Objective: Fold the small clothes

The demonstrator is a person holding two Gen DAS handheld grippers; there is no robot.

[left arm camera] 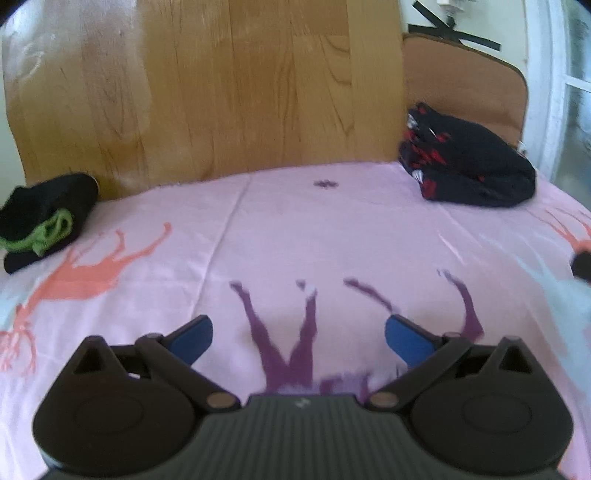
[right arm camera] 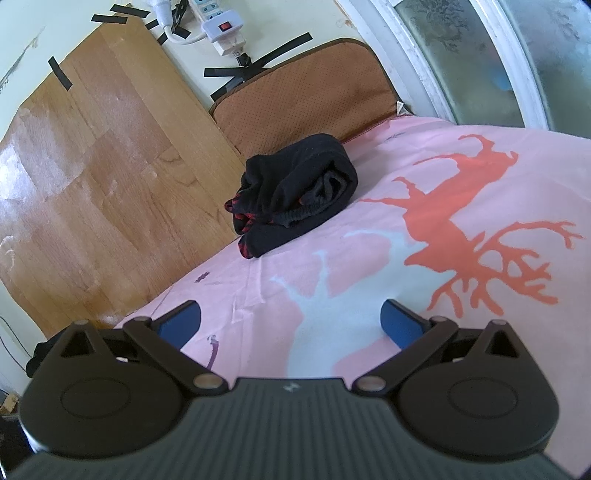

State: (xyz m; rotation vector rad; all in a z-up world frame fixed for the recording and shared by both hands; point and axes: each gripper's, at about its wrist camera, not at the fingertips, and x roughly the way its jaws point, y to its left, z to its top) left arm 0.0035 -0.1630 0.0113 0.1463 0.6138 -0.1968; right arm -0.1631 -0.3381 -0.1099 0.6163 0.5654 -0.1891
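Both tools empty w/ blue pads spread wide: left tool and right tool each hover low over bare pink sheet on the bed, nothing between the jaws. Probably between garments, jaws wide so they're ready to pinch cloth. The black-and-red garment sits bunched near the far edge of the bed, just in front of the brown cushion; looks roughly folded and parked out of the working area, tho can't be sure it's done. Left view alone shows a second item, black garment w/ green trim, at the far left of the sheet by the wood board, well apart from the red one; prob. the other pile. Right view alone shows the elastic waistband of the red piece, plus a power strip and tape strips on the wall. A dark blob at the right edge of left view is too blurred to ID.
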